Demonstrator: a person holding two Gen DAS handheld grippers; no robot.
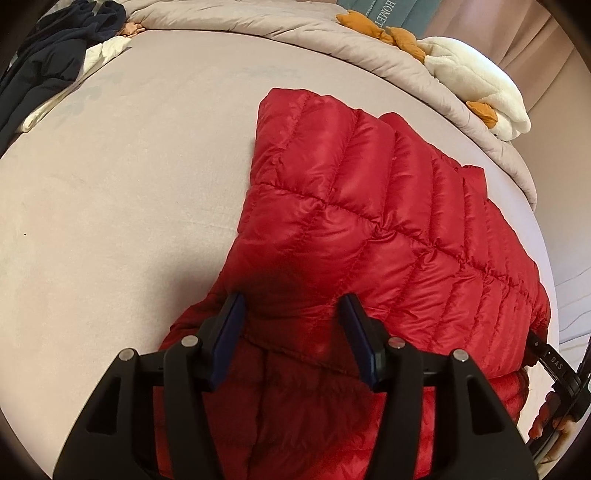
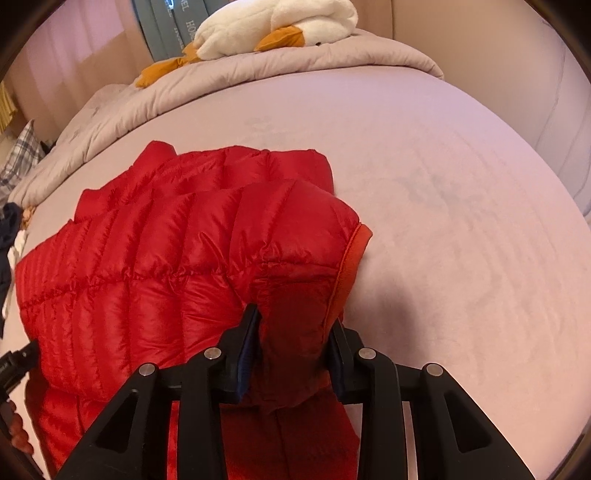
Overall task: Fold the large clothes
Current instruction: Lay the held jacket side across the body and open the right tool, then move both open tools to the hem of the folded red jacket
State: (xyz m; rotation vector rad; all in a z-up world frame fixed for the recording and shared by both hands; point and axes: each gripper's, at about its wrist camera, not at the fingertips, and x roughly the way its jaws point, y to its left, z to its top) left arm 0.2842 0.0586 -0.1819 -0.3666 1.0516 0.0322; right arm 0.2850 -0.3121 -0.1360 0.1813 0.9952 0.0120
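The red quilted down jacket (image 1: 369, 229) lies partly folded on the bed (image 1: 122, 206), on the bare pinkish-grey sheet, with one quilted panel turned over onto the rest.

Left gripper (image 1: 291, 314): positioned over the near edge of the jacket. The jaws stand apart. Red fabric bulges up between them, but the blue pads (image 1: 231, 332) do not visibly press on it.

Right gripper (image 2: 295, 328): positioned at the jacket's other near corner. The jaws are clamped on a bunched fold of the red fabric, next to the orange-lined hem edge (image 2: 354, 254). The fabric fills the gap between the two pads and is gathered into creases there.

At the frame edge of each wrist view, part of the opposite gripper and a hand (image 1: 550, 424) holding it are visible.

Surroundings: a grey quilt (image 2: 236, 74) is heaped along the far side of the bed. A white plush duck (image 2: 280, 26) with an orange beak and feet lies on it. Dark clothes (image 1: 55, 59) and a white garment (image 1: 107, 50) lie at the bed's far left corner.
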